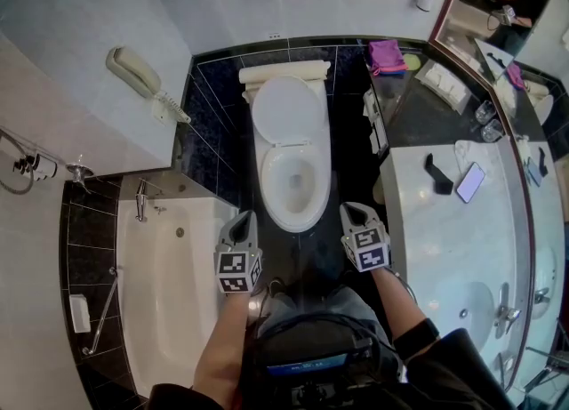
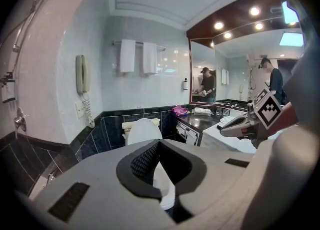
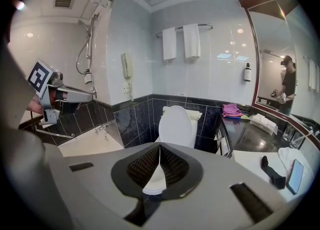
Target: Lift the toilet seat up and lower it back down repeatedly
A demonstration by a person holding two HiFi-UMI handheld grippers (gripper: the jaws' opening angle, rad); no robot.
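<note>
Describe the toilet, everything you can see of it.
The toilet is white and glossy, ceramic by its look, and its oval bowl is open. Its lid is raised and leans back against the tank, which has a cream roll on top. It stands on dark floor against a dark-tiled wall, between the bathtub and the vanity counter. Whether the seat ring lies on the rim is unclear. The left gripper and right gripper hang short of it, not touching.
</note>
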